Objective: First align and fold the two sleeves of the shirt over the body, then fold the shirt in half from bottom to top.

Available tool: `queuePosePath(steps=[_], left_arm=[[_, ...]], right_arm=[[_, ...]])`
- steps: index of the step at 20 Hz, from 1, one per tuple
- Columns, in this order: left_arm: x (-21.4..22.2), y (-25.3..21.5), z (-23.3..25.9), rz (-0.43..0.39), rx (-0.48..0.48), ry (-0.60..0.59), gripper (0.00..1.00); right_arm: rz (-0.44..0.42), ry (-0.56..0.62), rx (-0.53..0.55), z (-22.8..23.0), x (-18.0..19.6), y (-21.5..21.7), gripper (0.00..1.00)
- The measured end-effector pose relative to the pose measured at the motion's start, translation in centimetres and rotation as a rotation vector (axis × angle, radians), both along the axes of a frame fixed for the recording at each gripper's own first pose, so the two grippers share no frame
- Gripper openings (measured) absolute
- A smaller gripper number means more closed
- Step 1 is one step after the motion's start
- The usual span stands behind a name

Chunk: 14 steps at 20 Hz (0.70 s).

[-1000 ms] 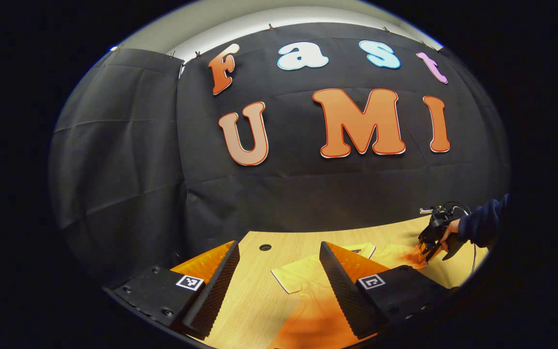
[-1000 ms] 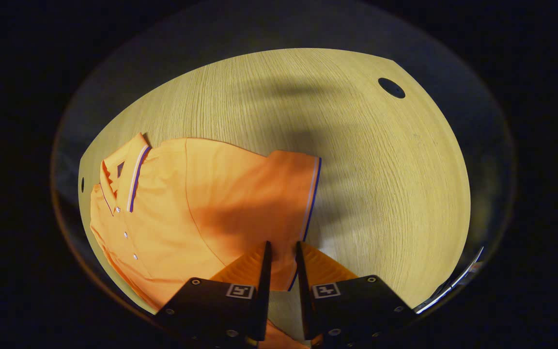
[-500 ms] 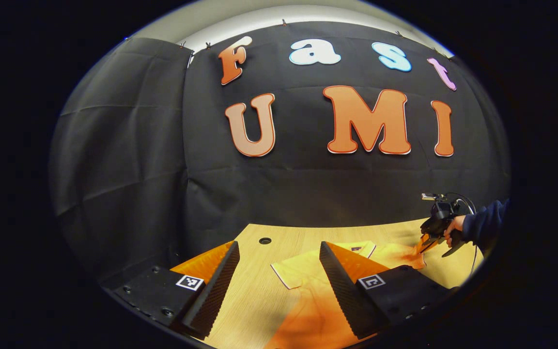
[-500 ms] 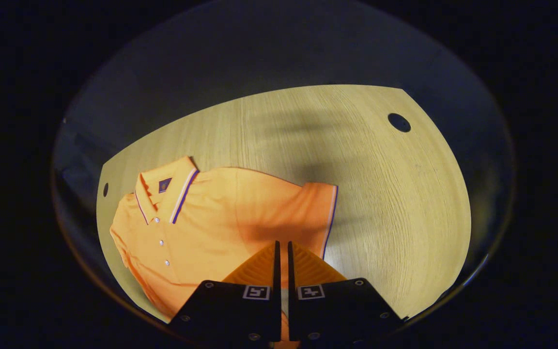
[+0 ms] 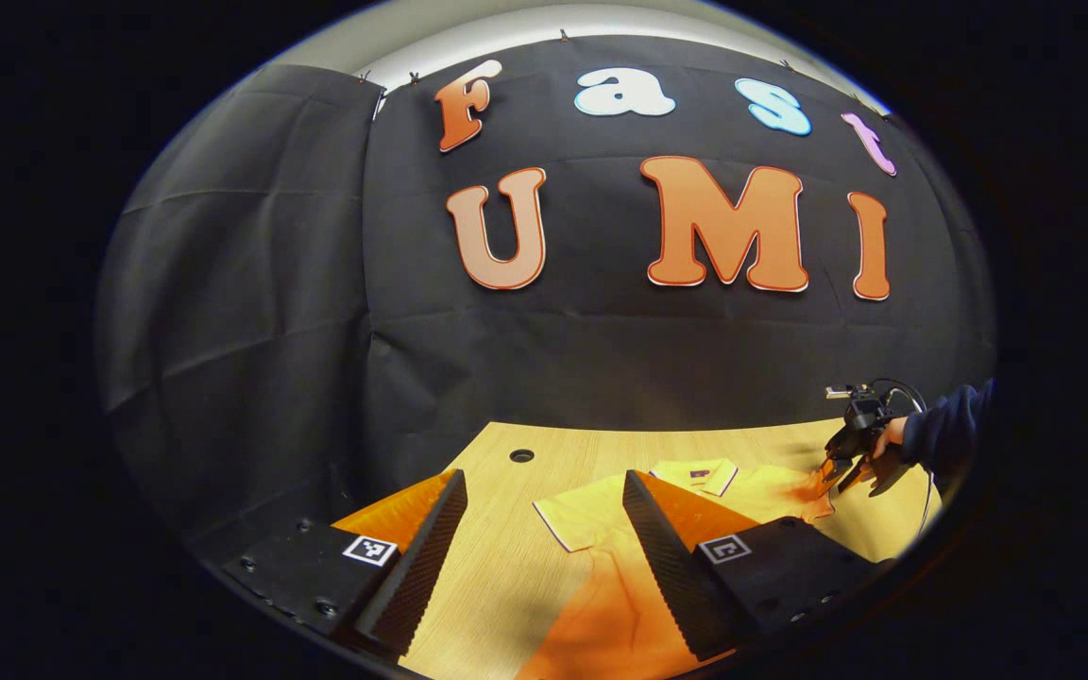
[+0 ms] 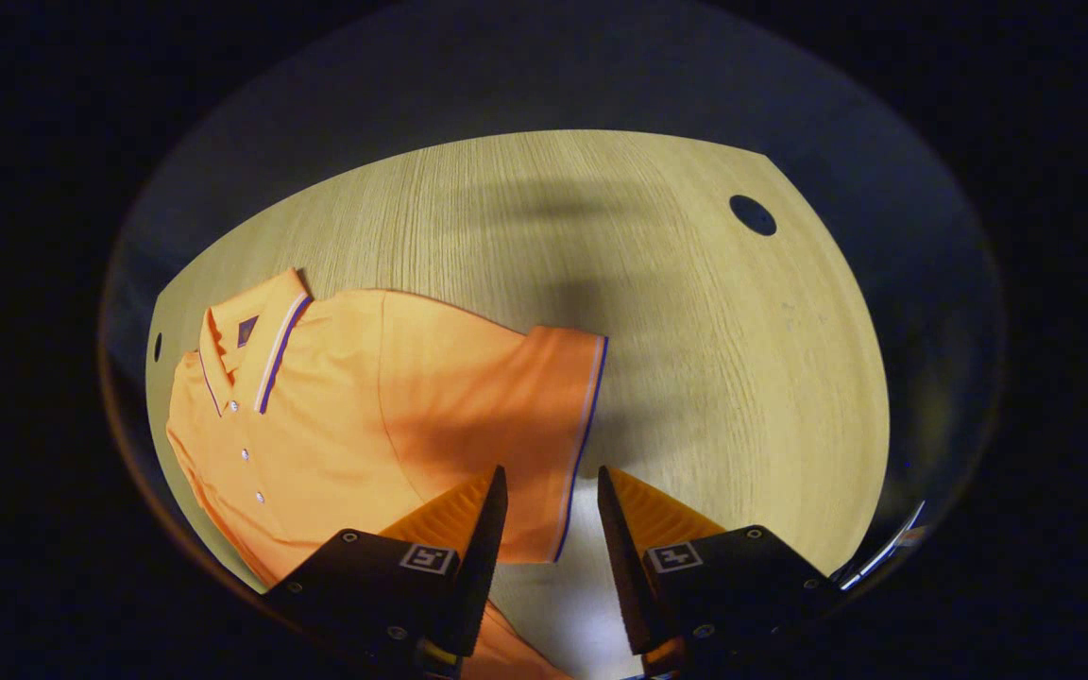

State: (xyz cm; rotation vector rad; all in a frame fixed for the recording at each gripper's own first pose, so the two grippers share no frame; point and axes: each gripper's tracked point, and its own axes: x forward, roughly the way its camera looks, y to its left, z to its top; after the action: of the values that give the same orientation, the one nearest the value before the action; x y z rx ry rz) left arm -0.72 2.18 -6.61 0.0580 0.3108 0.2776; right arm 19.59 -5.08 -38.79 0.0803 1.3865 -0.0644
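Note:
An orange polo shirt (image 6: 355, 425) with a striped collar (image 6: 256, 331) lies flat on the wooden table (image 6: 601, 236), buttons up. Its near sleeve (image 6: 535, 416) lies spread, and the striped cuff runs down between my right gripper's fingers. My right gripper (image 6: 552, 472) is open just above that cuff, holding nothing. In the left gripper view, my left gripper (image 5: 542, 480) stands wide open over the shirt (image 5: 601, 567), with the other sleeve (image 5: 577, 515) between its fingers farther off. The right gripper (image 5: 835, 465), held by a hand with a dark sleeve, shows at the far right.
The table has a round cable hole (image 6: 753, 215) near a far corner and another hole (image 5: 521, 455) by the black cloth wall (image 5: 251, 312). Bare wood (image 6: 742, 378) lies to the right of the near sleeve.
My right gripper's fingers closed to a thin gap half a second ago and have now spread apart over the cuff. The left gripper stays open; its view has shifted slightly.

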Motion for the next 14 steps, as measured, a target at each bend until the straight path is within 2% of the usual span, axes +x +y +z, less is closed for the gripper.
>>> queuePosePath(steps=[2, 4, 6, 8, 11, 14], left_arm=[[-0.3, 0.4, -0.6, 0.003, 0.012, 0.017, 0.99], [-0.5, 0.4, -0.7, 0.005, 0.017, 0.027, 0.99], [-0.5, 0.5, -1.0, 0.005, 0.016, 0.035, 0.99], [-0.6, 0.4, -1.2, 0.004, 0.009, 0.039, 1.00], [-0.5, 0.3, -1.2, 0.000, 0.000, 0.040, 1.00], [-0.6, 0.4, -1.3, 0.002, -0.010, 0.036, 1.00]], right_arm=[[-0.007, 0.018, -0.009, -0.5, 0.5, 0.2, 0.63], [-0.032, 0.009, -0.002, -1.0, 0.5, 0.4, 0.40], [-0.044, -0.045, 0.038, -0.2, 1.5, 1.2, 0.07], [-0.052, -0.094, 0.030, 0.3, 2.2, 1.5, 0.07], [-0.017, -0.142, 0.071, 2.1, 2.6, 3.9, 0.07], [0.075, -0.187, 0.073, 4.3, 2.7, 6.5, 0.07]])
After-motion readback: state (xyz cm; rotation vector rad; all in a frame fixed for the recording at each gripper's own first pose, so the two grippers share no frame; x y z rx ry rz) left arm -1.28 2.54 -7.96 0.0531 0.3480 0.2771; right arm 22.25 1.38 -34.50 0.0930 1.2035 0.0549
